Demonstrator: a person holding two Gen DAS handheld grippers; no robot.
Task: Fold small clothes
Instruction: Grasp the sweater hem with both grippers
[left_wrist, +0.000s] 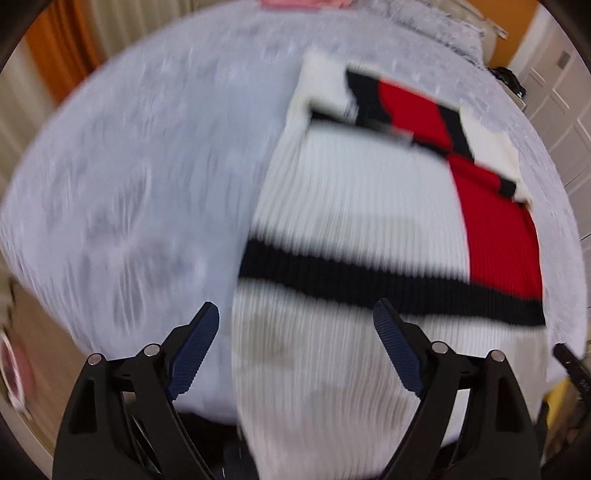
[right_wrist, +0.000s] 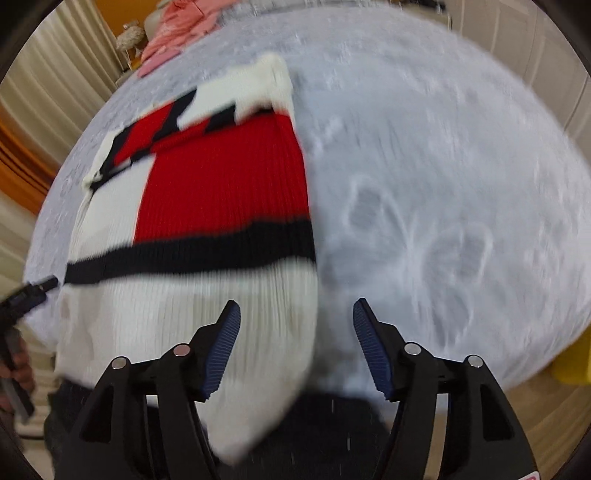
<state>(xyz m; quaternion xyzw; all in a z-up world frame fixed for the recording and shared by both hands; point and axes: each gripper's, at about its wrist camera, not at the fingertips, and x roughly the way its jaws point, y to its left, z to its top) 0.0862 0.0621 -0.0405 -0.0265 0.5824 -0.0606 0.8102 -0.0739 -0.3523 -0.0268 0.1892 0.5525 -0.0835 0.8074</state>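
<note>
No brand, label or readable writing shows on anything here, and both views are smeared by motion blur.

The left gripper (left_wrist: 295, 321) points steeply down from the bottom of its frame, its blue ribbed pads (left_wrist: 194, 350) spread wide with nothing pinched between them. The right gripper (right_wrist: 295, 317) aims down the same way, its blue pads (right_wrist: 371, 350) well apart and gripping nothing.

The knit sweater (left_wrist: 351, 192), ribbed white with a red block and black bands, lies flat on the pale grey patterned bedspread (left_wrist: 129, 184). In the left wrist view it fills the centre and right of the frame; its long axis runs from the bottom centre up toward the upper right, where the sleeves are folded across it. In the right wrist view the sweater (right_wrist: 207, 192) sits in the left half, running from the bottom centre to the upper left, its white hem nearest the gripper.

Pink clothing (right_wrist: 181, 26) lies at the far top left of the bed.
</note>
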